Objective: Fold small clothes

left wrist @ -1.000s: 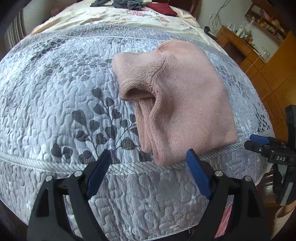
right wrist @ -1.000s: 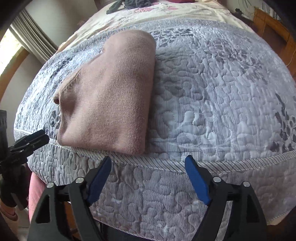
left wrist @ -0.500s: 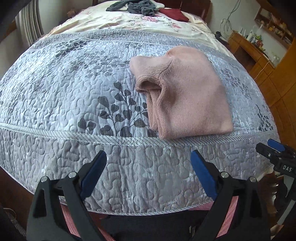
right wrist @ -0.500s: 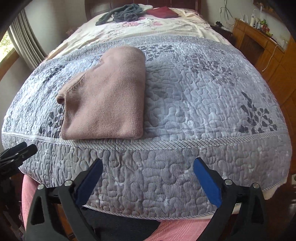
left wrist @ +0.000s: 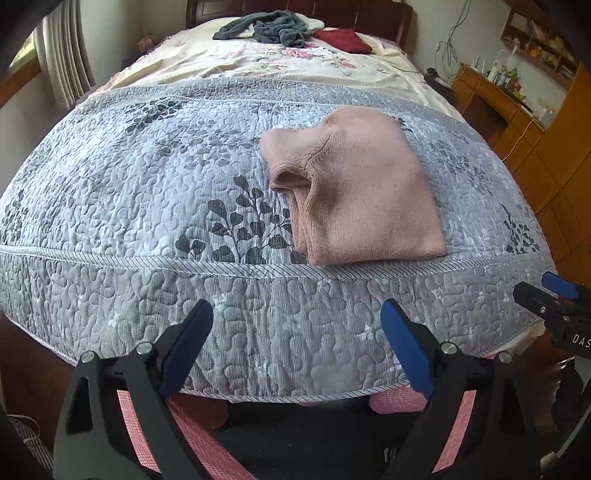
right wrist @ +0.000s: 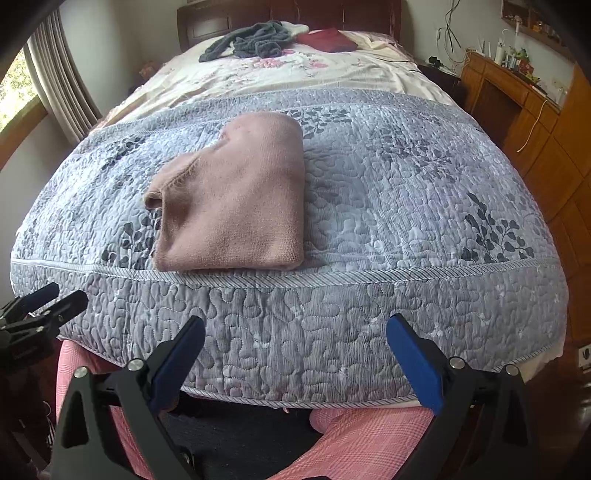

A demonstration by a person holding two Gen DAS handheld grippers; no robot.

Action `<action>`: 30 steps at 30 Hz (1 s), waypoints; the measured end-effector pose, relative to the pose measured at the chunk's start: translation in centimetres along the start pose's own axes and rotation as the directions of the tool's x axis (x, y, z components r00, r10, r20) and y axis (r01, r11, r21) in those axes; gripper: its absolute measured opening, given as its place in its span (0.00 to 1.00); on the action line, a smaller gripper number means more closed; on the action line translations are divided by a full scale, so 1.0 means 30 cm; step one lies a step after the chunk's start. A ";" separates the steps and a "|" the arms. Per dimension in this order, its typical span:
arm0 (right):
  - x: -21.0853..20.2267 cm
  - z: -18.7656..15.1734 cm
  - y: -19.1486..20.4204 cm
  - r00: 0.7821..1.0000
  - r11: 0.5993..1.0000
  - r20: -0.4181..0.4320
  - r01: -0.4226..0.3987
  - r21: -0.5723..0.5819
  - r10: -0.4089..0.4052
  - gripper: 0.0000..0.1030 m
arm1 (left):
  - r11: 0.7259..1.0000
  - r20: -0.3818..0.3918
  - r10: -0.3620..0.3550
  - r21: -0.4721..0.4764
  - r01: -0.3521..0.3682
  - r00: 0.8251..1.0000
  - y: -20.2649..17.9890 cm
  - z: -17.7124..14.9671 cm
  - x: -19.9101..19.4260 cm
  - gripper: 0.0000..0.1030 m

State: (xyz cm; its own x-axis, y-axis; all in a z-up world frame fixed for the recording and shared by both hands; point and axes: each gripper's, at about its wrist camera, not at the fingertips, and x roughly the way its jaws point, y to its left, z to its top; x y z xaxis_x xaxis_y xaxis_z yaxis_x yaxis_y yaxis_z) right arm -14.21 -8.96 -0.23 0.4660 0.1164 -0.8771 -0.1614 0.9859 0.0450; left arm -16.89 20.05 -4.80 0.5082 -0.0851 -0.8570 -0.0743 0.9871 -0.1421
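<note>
Two grippers hang off the foot of the bed, both with their blue-padded fingers spread wide and nothing between them. The left gripper and the right gripper sit in front of the hanging edge of the grey quilt, touching neither it nor the garment.

No box, basket or drawer holds any clothing in either view — everything lies loose on the bed. The pink knit garment lies folded into a rough rectangle on the quilt, its near edge just behind the striped piping at the quilt's front edge. One rolled, open end of it faces the quilt's left side, above a printed leaf spray.

Beyond the quilt lies a cream floral sheet. On it, near the dark wooden headboard, lie a heap of grey clothes and a dark red item just beside it. Wooden cabinets stand to the right of the quilt, curtains and a window to its left.

From the left wrist view the garment's rolled opening and ribbed edge show plainly, and the tip of the right gripper enters at the right edge. From the right wrist view the garment's smooth folded side faces the lens, and the person's pink checked trousers show below the quilt.
</note>
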 end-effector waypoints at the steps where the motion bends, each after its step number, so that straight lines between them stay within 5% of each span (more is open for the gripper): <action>1: -0.012 0.000 0.003 1.000 1.000 0.005 -0.007 0.005 0.007 0.96 | 1.000 0.002 0.002 0.002 -0.002 1.000 -0.003 -0.002 -0.009 0.89; 12: -0.118 0.003 0.064 0.996 0.996 0.049 0.080 -0.044 -0.078 0.96 | 0.999 0.033 0.034 0.027 -0.035 0.999 -0.026 -0.015 -0.106 0.90; 30: -0.113 0.021 0.037 0.997 0.998 0.040 0.059 -0.002 -0.059 0.96 | 0.995 0.059 0.072 0.064 -0.075 0.996 -0.069 -0.012 -0.156 0.90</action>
State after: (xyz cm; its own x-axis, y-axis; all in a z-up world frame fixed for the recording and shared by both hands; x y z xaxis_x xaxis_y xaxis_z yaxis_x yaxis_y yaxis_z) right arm -15.43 -8.18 3.09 0.5092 0.0629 -0.8583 -0.1354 0.9908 -0.0078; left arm -19.44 18.37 -0.68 0.5514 -0.0060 -0.8343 -0.0570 0.9974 -0.0449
